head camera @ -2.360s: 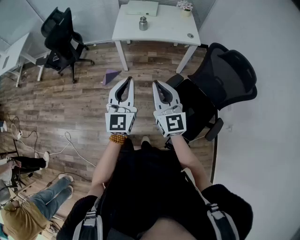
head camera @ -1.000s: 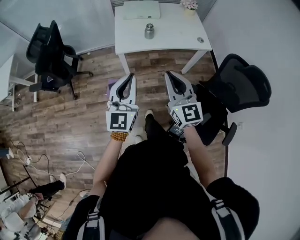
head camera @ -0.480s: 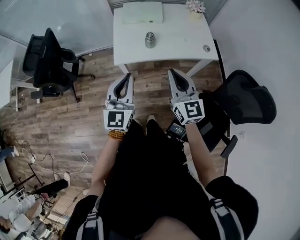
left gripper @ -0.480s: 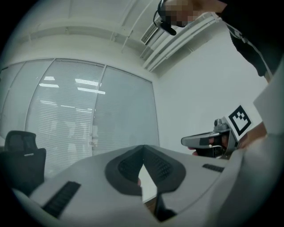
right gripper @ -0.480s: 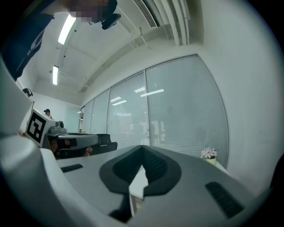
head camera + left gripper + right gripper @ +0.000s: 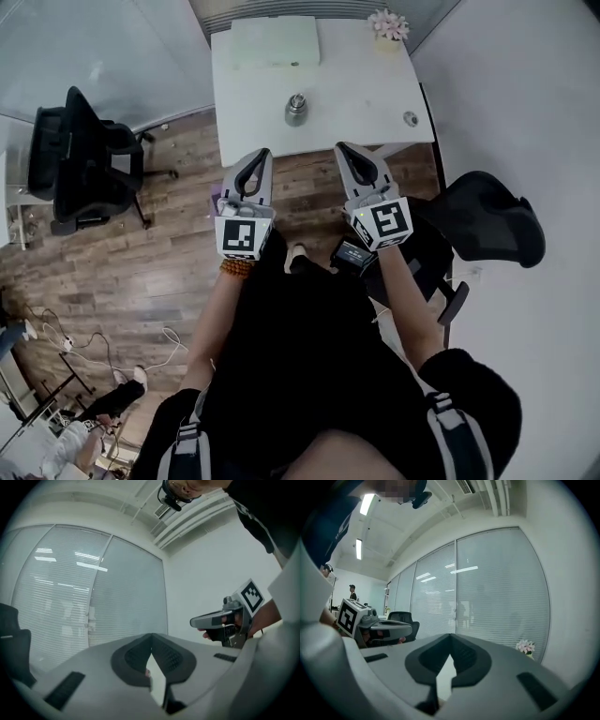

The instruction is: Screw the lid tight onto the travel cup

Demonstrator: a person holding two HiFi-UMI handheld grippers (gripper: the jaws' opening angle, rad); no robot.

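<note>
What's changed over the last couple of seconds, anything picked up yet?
The person has walked up to the white table; left tool and right tool now reach its near edge, short of the travel cup. Nothing grasped: both stay shut and empty, cup unmoved on the table.

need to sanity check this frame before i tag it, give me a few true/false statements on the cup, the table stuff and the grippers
1. The travel cup stands on the white table, apart from the left gripper and the right gripper. True.
2. The left gripper's jaws stand wide apart. False: both grippers are shut, with nothing between their jaws.
3. In the head view, a small round object lies on the table to the right of the cup. True.
4. The flowers stand at the table's near left corner. False: the flowers are at its far right corner.
</note>
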